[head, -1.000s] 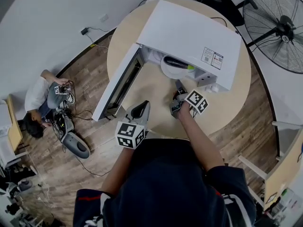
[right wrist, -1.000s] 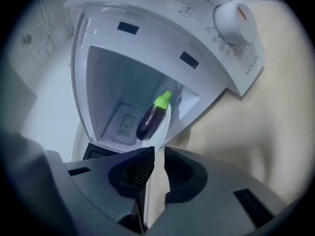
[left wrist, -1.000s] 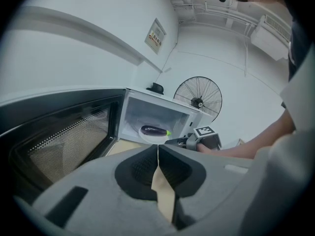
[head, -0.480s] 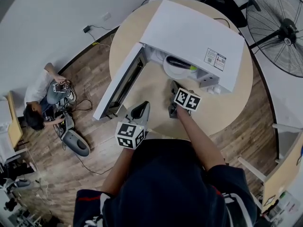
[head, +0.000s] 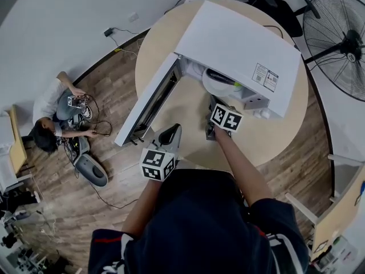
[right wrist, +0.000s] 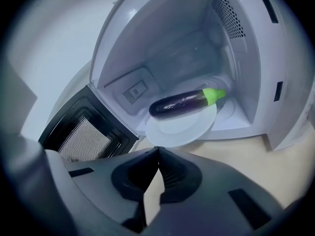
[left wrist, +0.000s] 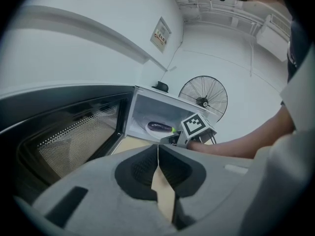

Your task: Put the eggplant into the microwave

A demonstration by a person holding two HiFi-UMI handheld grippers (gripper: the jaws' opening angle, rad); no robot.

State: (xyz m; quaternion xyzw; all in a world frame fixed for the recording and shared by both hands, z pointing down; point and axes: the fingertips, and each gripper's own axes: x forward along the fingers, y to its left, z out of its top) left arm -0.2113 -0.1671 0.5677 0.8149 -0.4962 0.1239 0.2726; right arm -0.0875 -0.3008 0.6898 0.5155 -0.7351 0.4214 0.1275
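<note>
A dark purple eggplant (right wrist: 179, 103) with a green stem end lies on a white plate (right wrist: 183, 126) in the mouth of the open white microwave (head: 239, 41). The plate's front edge sticks out past the opening. The eggplant (left wrist: 158, 127) is also small in the left gripper view, and from the head camera it (head: 221, 77) shows just under the microwave's top. My right gripper (head: 214, 103) hovers over the table right in front of the plate, shut and empty. Farther back at the table's near edge, my left gripper (head: 173, 129) is shut and empty too.
The microwave door (head: 149, 103) hangs open to the left, its mesh window (right wrist: 87, 137) close beside my right gripper. The microwave stands on a round wooden table (head: 268, 137). A person (head: 54, 112) sits on the floor at the left among cables. A standing fan (head: 342, 30) is at the right.
My right gripper has shifted a little to the left and turned in front of the microwave opening. The eggplant and plate have stayed put, and the left gripper has barely moved.
</note>
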